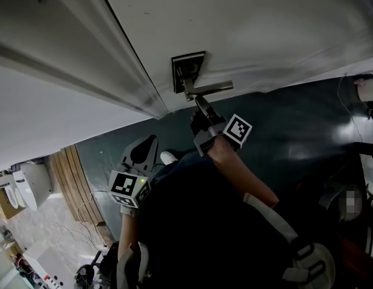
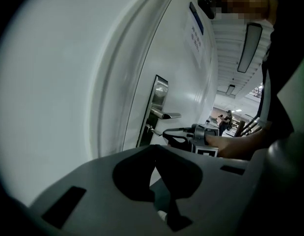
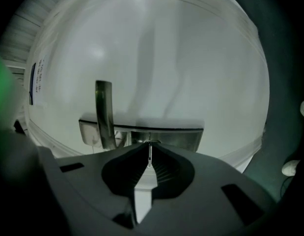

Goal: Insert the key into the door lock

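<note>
Right fingers (image 3: 167,170) hold key (image 3: 150,153) at white door (image 3: 171,68).

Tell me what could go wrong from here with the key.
1. The key is pinched edge-on in the right gripper; pushed against the lock plate, it could twist or slip.
2. The keyhole is not visible, so the tip may miss and scrape the plate.
3. The handle sits close beside the jaws and could get bumped.
</note>
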`<state>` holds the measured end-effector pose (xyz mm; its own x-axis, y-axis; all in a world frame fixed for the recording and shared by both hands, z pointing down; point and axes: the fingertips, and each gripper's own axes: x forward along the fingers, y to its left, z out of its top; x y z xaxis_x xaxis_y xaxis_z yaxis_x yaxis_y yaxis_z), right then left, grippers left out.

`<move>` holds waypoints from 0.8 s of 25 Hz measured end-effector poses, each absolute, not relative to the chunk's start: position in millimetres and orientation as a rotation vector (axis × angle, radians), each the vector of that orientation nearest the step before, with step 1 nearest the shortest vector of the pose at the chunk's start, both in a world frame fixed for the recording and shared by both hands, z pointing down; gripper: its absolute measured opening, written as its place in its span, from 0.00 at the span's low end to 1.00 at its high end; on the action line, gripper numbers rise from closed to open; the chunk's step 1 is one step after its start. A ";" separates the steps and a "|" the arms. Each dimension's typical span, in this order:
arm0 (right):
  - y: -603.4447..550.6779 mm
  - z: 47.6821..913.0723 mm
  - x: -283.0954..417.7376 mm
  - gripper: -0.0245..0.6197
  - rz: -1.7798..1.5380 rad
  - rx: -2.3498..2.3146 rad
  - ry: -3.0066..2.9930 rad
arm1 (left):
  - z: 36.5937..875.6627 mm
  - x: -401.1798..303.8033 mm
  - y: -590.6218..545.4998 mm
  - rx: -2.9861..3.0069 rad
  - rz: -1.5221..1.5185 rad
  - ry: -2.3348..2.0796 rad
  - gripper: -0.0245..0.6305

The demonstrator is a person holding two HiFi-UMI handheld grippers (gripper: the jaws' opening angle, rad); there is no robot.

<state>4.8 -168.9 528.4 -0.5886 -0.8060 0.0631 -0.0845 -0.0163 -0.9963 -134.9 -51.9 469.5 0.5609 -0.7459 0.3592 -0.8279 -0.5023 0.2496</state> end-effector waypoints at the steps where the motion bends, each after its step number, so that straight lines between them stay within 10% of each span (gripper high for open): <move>1: -167.2 528.2 9.9 0.09 -1.663 -0.933 1.709 | 468.3 -129.9 -53.3 2.405 0.279 -1.276 0.05; 20: -162.8 452.2 81.4 0.06 -1.365 -0.946 2.313 | 448.0 -52.3 -102.1 2.405 0.112 -1.282 0.05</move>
<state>81.4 -162.8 452.2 -0.7410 -0.6673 0.0756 -0.3888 0.3345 -0.8585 -52.3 -102.1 448.0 0.5735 -0.7773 0.2586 -0.8105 -0.4923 0.3174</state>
